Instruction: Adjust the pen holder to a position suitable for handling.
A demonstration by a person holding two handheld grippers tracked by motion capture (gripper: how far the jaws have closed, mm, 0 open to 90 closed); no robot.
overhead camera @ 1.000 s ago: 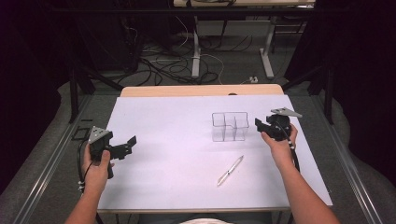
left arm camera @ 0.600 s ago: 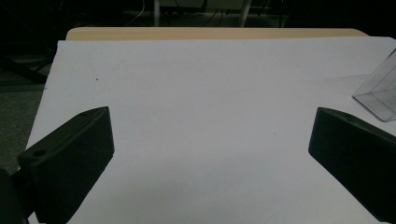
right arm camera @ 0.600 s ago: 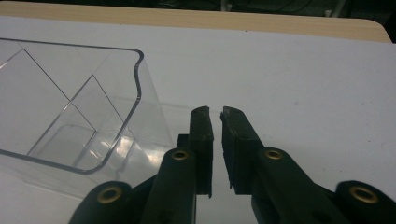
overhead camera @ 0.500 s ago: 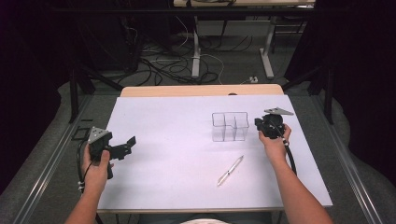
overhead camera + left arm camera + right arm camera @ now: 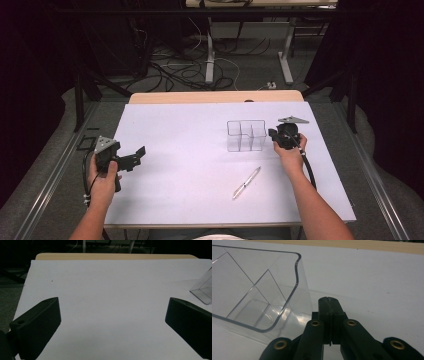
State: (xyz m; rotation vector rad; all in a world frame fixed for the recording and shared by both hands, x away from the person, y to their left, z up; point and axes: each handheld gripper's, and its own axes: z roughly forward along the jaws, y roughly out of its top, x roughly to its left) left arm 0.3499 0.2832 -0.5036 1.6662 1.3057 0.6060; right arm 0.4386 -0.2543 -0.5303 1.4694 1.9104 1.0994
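Your right gripper [image 5: 329,302] has rolled over since a second ago — jaws now pressed together, empty, just right of clear organizer [image 5: 246,135]. Left gripper [image 5: 112,325] spread wide, well left of organizer. Pen [image 5: 246,183] untouched, near organizer's front — likely next pickup.

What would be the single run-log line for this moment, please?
left tongs: open, holding nothing | right tongs: shut, holding nothing, beside clear organizer | pen: lying on white table, untouched
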